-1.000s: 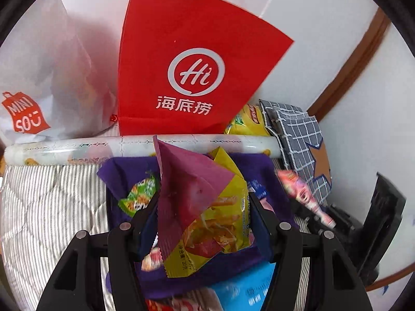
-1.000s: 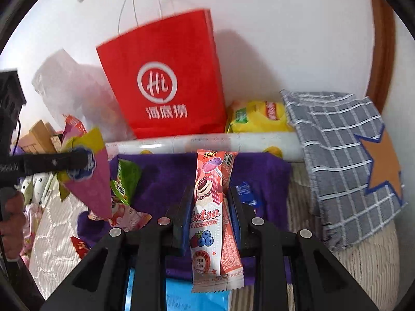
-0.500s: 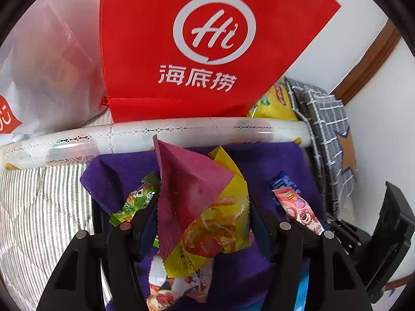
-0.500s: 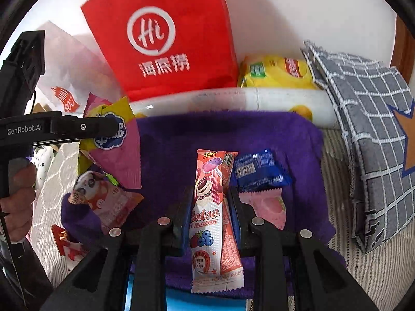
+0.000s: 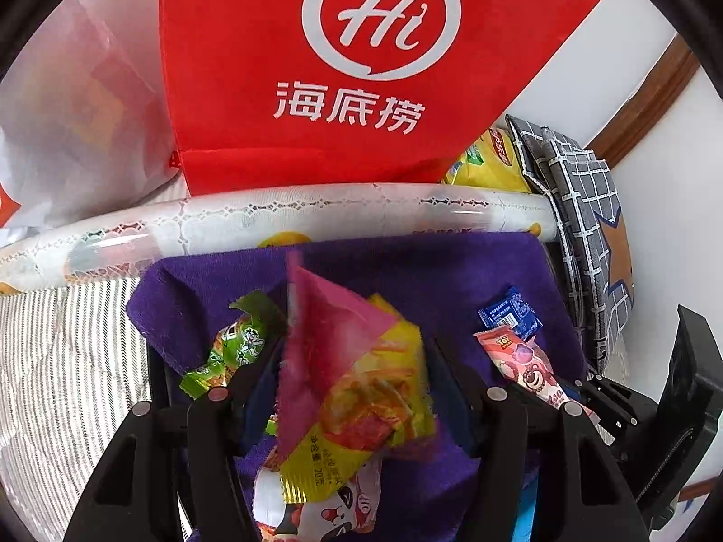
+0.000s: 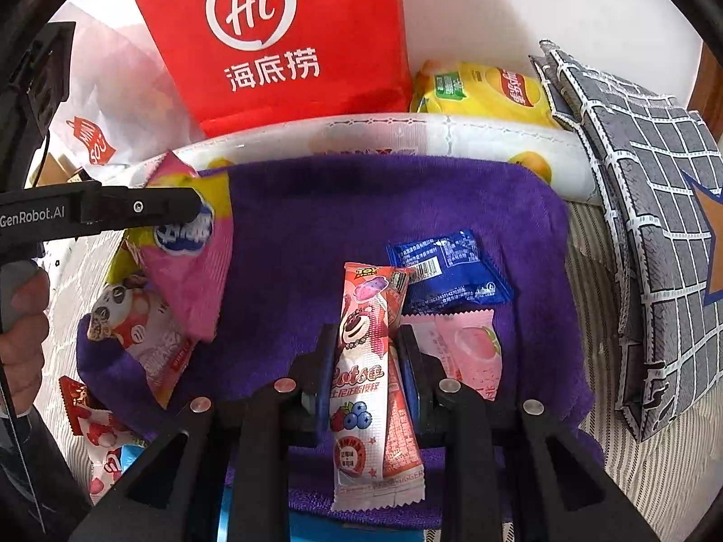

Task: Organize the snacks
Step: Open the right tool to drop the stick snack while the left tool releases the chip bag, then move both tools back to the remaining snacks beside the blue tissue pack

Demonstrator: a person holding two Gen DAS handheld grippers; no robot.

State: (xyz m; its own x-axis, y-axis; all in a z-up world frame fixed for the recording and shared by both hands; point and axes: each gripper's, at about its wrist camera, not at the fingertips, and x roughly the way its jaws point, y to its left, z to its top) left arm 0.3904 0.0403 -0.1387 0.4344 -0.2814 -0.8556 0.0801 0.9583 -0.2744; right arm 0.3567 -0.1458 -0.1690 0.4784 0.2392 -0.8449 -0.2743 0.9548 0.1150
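Note:
My left gripper (image 5: 357, 388) is shut on a pink and yellow snack packet (image 5: 357, 379) and holds it above the left part of a purple towel (image 5: 406, 271); the packet also shows in the right wrist view (image 6: 190, 248). My right gripper (image 6: 368, 361) is shut on a long pink Lotso snack bar (image 6: 366, 361) above the towel's (image 6: 339, 217) middle; it also shows in the left wrist view (image 5: 528, 370). On the towel lie a blue packet (image 6: 447, 271), a pale pink packet (image 6: 470, 352), a green packet (image 5: 235, 343) and a panda packet (image 6: 135, 329).
A red paper bag (image 6: 280, 36) stands behind the towel, with a white plastic bag (image 6: 104, 90) to its left. A clear roll (image 6: 406, 135), a yellow chips bag (image 6: 483, 90) and a grey checked pouch (image 6: 646, 207) lie behind and right. More packets (image 6: 95, 429) lie off the towel's left edge.
Both grippers have moved forward and lower over the purple towel, each still holding its snack. The red bag and the loose packets now look closer.

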